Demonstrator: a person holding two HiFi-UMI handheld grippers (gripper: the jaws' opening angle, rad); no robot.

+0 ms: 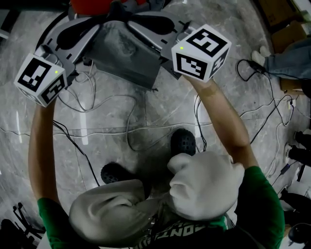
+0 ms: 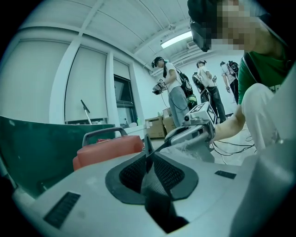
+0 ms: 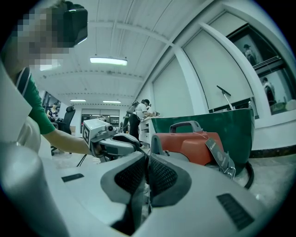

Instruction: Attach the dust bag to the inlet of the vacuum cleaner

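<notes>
Right gripper (image 3: 148, 162) pinching dust bag (image 1: 124, 51), marbled floor (image 1: 160, 112)

The vacuum cleaner (image 1: 92, 6) is cut off by the head view's top edge. In both gripper views its lower half sits behind the tool's own body, so its inlet cannot be made out anywhere. The dust bag (image 1: 124, 53) has its upper rim covered from above by the left tool (image 1: 109, 20) and the right tool (image 1: 127, 20), and only a thin dark sliver of it shows between each pair of closed pads, too little to tell how deep the grip goes. The person's shoes (image 1: 183, 142) are partly hidden behind the knees in white trousers.
</notes>
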